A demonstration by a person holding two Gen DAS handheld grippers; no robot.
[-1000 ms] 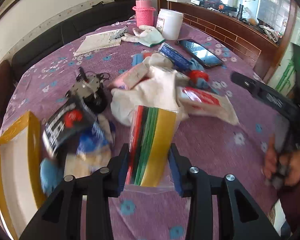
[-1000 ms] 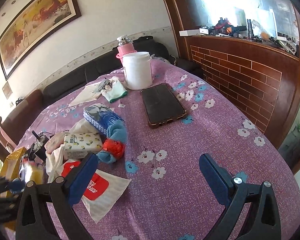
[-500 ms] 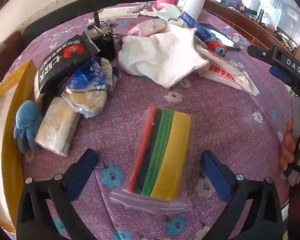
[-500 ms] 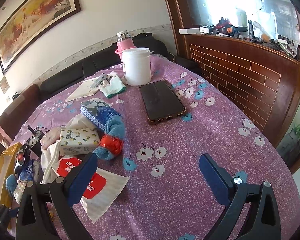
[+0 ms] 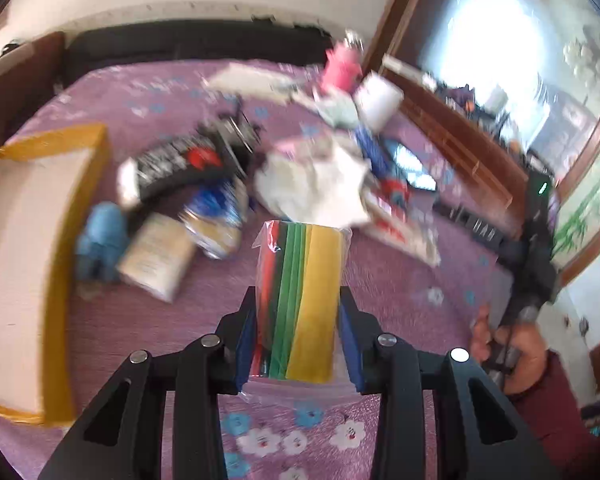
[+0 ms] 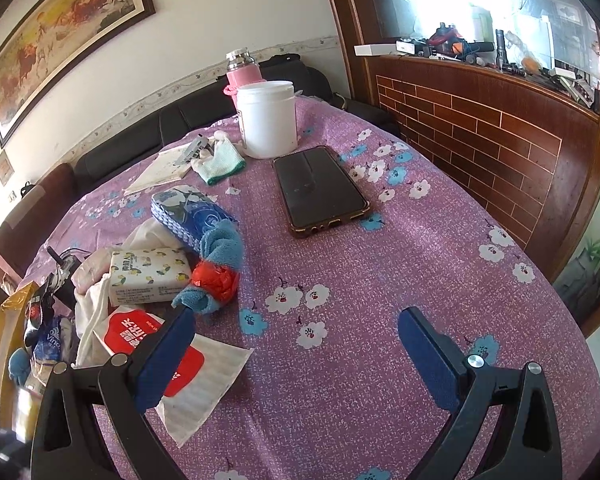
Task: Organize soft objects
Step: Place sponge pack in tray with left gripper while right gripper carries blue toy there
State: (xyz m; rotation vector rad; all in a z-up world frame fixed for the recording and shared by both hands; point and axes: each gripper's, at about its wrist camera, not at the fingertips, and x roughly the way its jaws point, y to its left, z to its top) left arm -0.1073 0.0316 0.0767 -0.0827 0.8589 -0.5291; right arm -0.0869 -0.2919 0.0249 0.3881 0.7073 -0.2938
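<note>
A: Left gripper clamps bagged sponge pack, lifted above the purple tablecloth. Right gripper gapes wide, holding nothing.

B: Progress? Yellow box at left looks unfilled; tissue pack, blue cloth unsorted.

My left gripper has its fingers closed in tight, blue pads pressing both sides of a held pack, raised off the worktop. My right gripper has its fingers spread wide with nothing between them. In the left wrist view my right hand grips its handle.
</note>
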